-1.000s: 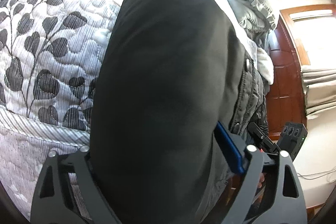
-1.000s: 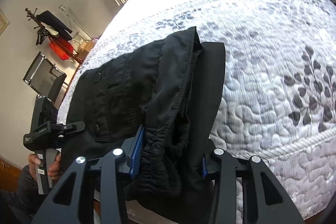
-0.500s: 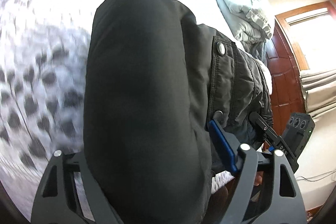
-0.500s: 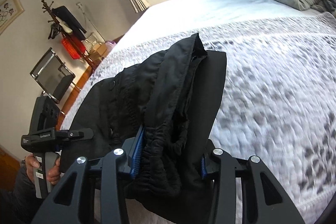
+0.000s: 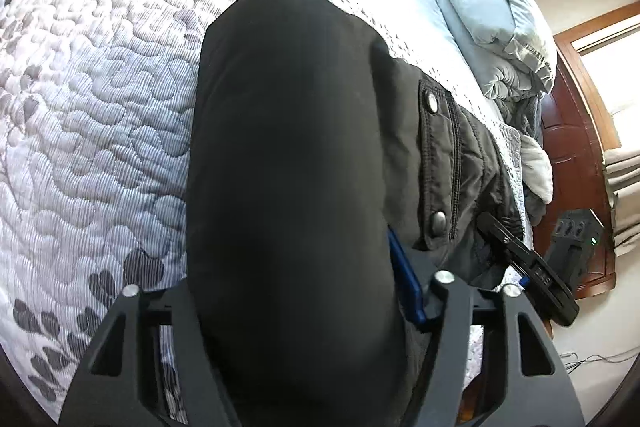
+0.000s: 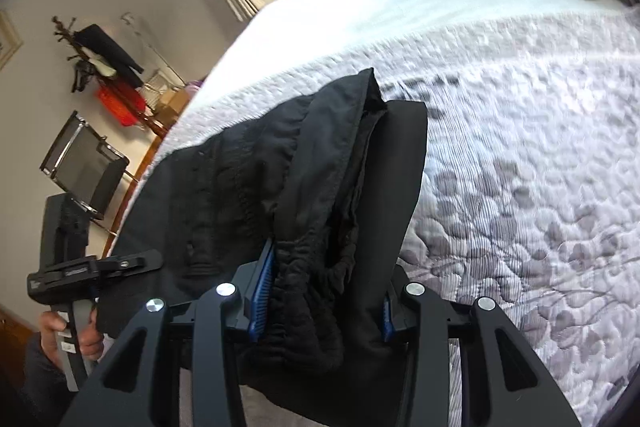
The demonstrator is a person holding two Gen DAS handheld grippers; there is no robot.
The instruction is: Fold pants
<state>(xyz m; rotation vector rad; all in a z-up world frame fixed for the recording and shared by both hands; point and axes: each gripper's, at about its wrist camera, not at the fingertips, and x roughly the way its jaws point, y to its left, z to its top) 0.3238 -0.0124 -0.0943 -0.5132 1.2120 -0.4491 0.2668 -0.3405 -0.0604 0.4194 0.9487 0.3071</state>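
Black fabric is filling most of both wrist views — the pants (image 5: pixel 292 187) are lying folded near the edge of the bed, on a white quilt (image 5: pixel 100 115) stitched with grey leaves. The left claw (image 5: pixel 304 303) is clamping a thick, smooth roll of the cloth, which is bulging up between its two fingers and hiding all but one blue pad (image 5: pixel 406 287). Beside that roll a pocket flap with two metal snaps (image 5: pixel 432 103) is showing, and beyond it the right claw is coming into the left view from the side. In the right wrist view, the right claw (image 6: pixel 320 299) is gripping the gathered elastic waistband (image 6: pixel 308 271), the cloth bunching between its blue pads (image 6: pixel 262 291) and rising in a ridge toward the middle of the bed. The left claw (image 6: pixel 120 263) is appearing there at the pants' other edge, with the person's hand (image 6: pixel 68 335) wrapping its handle. A pale folded duvet (image 5: pixel 492 35) is sitting at the head of the bed, well apart from the pants. Off the bed, a dark chair (image 6: pixel 84 163) and a coat stand (image 6: pixel 104 63) are standing against the wall.
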